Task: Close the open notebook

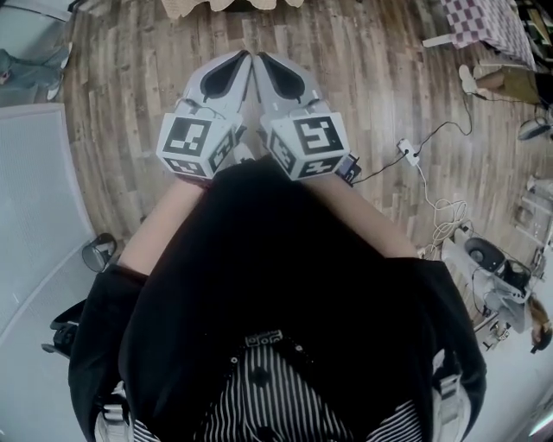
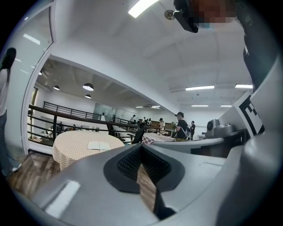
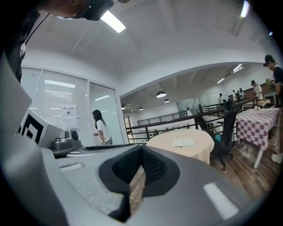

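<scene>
The open notebook (image 2: pixel 98 145) lies flat on a round table with a beige checked cloth (image 2: pixel 75 148), some way ahead of me. The right gripper view shows the same notebook (image 3: pixel 189 142) on that table (image 3: pixel 185 150). In the head view only the table's near edge (image 1: pixel 233 5) shows at the top. My left gripper (image 1: pixel 245 55) and right gripper (image 1: pixel 258 57) are held side by side in front of my body, pointing level toward the table. Both are shut with nothing between their jaws, as each gripper's own view shows (image 2: pixel 141 148) (image 3: pixel 141 148).
Wooden floor lies between me and the table. A purple checked table (image 1: pixel 488 22) and a black office chair (image 3: pixel 227 128) stand to the right. A power strip with cables (image 1: pixel 408 153) lies on the floor at right. A railing (image 2: pixel 66 115) runs behind the table; people (image 2: pixel 181 126) stand beyond.
</scene>
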Demonstrator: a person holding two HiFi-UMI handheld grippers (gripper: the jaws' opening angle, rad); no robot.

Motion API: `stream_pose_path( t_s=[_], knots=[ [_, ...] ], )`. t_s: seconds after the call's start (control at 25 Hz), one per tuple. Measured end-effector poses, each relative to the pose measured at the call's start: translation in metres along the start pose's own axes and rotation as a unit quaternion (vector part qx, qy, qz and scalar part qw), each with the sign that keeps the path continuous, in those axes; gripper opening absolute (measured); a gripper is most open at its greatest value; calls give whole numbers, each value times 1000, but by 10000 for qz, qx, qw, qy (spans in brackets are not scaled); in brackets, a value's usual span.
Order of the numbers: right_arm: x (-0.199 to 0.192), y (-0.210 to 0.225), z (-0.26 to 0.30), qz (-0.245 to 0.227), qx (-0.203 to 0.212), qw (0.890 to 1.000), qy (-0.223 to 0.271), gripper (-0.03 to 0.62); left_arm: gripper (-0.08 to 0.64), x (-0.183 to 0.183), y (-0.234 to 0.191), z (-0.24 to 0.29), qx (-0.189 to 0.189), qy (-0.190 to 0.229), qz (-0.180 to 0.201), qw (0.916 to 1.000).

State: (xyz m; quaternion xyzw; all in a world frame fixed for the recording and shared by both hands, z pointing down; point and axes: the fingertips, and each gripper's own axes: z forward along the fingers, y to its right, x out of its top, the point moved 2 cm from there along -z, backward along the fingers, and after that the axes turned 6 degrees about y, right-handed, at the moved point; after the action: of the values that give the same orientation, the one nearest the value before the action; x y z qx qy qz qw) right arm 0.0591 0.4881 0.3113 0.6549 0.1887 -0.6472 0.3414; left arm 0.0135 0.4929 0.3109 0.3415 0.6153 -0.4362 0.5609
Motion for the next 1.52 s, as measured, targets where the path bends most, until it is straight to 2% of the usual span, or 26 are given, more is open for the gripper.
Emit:
stream_pose_path(
  t_s=[0.24, 0.44, 0.6, 1.0, 1.24, 1.36, 1.52],
  knots=[
    [-7, -5, 17, -93, -12, 9998, -183, 0, -3, -10, -17, -3, 20, -37, -266, 9996],
    [-4, 19, 42, -87, 111, 9996, -239, 0, -3, -10, -31, 26, 82, -40, -231, 9997],
    [4, 35, 74, -206, 361, 9989, -214, 2, -3, -4, -56, 59, 163, -5, -93, 9998],
    [32, 151, 204, -199, 501, 9980, -338, 2, -3, 4, -132, 213, 402, 5, -89, 9992],
    [68, 218, 261, -170, 575, 9977, -301, 1, -3, 27, -157, 301, 500, 43, -39, 9987],
    [81, 242, 281, -130, 596, 9978, -246, 1, -3, 36, -166, 333, 543, 49, 31, 9985],
    [78, 256, 296, -78, 664, 9974, -262, 0, -3, 31, -176, 350, 642, 17, 49, 9979]
  ],
)
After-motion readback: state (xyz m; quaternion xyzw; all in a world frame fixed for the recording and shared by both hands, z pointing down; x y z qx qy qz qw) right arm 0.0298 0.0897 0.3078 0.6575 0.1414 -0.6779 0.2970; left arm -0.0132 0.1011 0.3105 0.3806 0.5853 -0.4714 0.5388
